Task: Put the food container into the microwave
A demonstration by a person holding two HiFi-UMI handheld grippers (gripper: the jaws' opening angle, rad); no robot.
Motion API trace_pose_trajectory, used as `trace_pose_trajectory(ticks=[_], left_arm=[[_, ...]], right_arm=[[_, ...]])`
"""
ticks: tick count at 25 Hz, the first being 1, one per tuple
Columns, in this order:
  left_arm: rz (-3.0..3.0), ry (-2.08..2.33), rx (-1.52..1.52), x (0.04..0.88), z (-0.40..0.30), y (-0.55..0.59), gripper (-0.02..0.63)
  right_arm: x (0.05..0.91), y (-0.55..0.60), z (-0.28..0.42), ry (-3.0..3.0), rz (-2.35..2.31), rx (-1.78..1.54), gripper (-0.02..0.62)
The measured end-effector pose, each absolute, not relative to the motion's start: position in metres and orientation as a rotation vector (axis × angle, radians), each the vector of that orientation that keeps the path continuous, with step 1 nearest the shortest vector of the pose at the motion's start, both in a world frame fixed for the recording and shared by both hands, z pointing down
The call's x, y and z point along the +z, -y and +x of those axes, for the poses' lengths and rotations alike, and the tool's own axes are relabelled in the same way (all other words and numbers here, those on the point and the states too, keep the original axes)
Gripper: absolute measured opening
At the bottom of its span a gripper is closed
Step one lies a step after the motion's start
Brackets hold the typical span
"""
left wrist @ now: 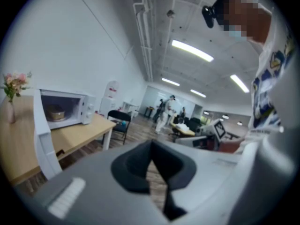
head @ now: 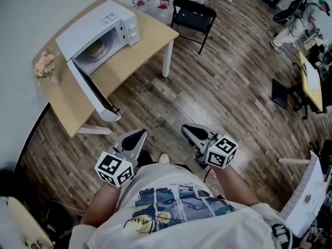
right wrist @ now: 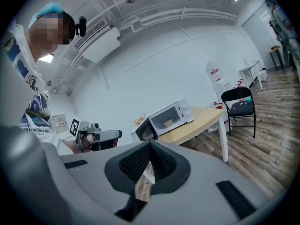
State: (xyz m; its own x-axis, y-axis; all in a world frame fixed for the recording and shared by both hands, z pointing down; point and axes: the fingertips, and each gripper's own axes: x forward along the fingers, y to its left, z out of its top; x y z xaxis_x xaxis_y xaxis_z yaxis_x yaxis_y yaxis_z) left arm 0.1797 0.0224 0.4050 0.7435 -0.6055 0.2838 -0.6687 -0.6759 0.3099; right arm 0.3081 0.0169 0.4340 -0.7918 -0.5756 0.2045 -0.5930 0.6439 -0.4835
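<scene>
The white microwave (head: pixel 101 32) stands on the wooden table (head: pixel 145 40) with its door (head: pixel 91 92) swung fully open. A round tan food container (head: pixel 96 48) sits inside the cavity; it also shows as the container (left wrist: pixel 57 112) in the left gripper view and the container (right wrist: pixel 167 122) in the right gripper view. Both grippers are held close to the person's body, well away from the table. My left gripper (head: pixel 136 137) and right gripper (head: pixel 189 130) are shut, with nothing between their jaws. The jaw tips meet in both gripper views.
A black folding chair (head: pixel 193 15) stands beyond the table's right end, with water bottles (head: pixel 150 3) behind it. A vase of pink flowers (head: pixel 45 65) sits at the table's left end. Another desk (head: pixel 311 82) is at far right. Wooden floor lies between me and the table.
</scene>
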Motion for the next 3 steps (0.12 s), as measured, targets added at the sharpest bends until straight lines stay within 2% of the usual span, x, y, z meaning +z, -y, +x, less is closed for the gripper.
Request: trace_pose_trajectory(ticks=[3], left_arm=[[2.565,0.981,0.244,0.398,0.191,-0.013,0.008]], right_arm=[[0.435,-0.012,0.325,2.814,1.058,0.846,0.008]])
